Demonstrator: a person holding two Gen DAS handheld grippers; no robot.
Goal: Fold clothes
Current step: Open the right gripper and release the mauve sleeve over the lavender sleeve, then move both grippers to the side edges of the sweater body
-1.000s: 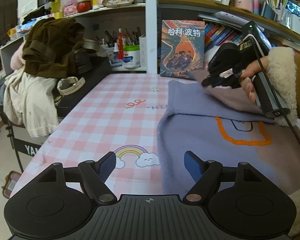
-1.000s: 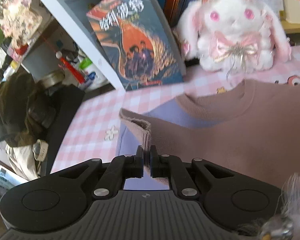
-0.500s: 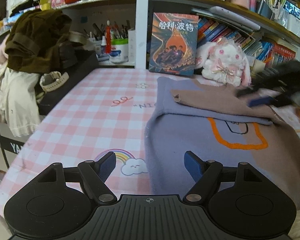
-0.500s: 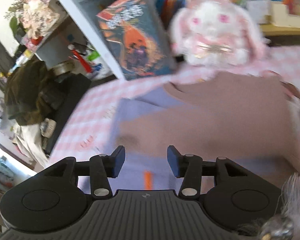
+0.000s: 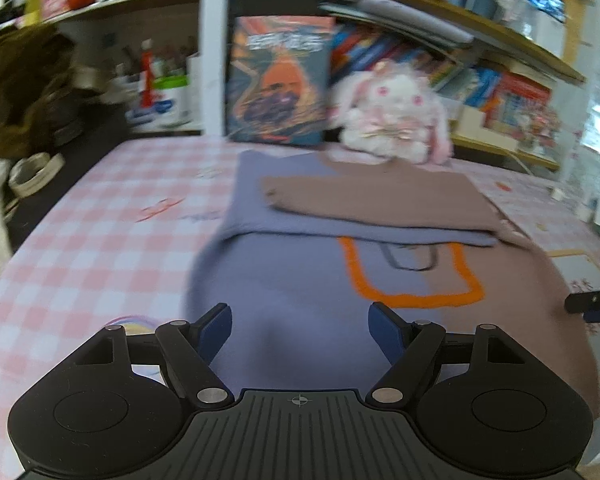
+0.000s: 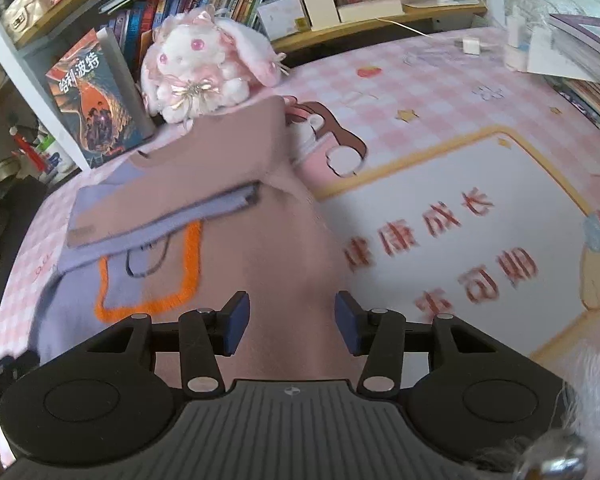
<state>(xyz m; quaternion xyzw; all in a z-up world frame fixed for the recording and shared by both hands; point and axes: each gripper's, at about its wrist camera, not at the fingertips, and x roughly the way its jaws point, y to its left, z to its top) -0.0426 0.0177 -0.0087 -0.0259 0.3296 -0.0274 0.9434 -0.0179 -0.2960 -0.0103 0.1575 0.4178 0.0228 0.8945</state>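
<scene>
One sweater, half lilac and half dusty pink with an orange outline on the chest, lies on the pink checked surface. Its far part is already turned in, with one pink sleeve laid across it. My left gripper hangs over the near lilac hem with its jaws wide and nothing between them. My right gripper sits over the near pink side; its jaws have just been opening, now stand about half apart, and hold nothing.

I judge the next fold to be the near hem carried up over the chest. To do it well I should take the two near corners level with each other, pinch both layers of cloth, lift evenly so the hem stays straight, and lay it square on the folded sleeve without dragging the whole garment.

Count: one sweater, two grippers, one plush rabbit at the far edge, one upright book just left of it.
</scene>
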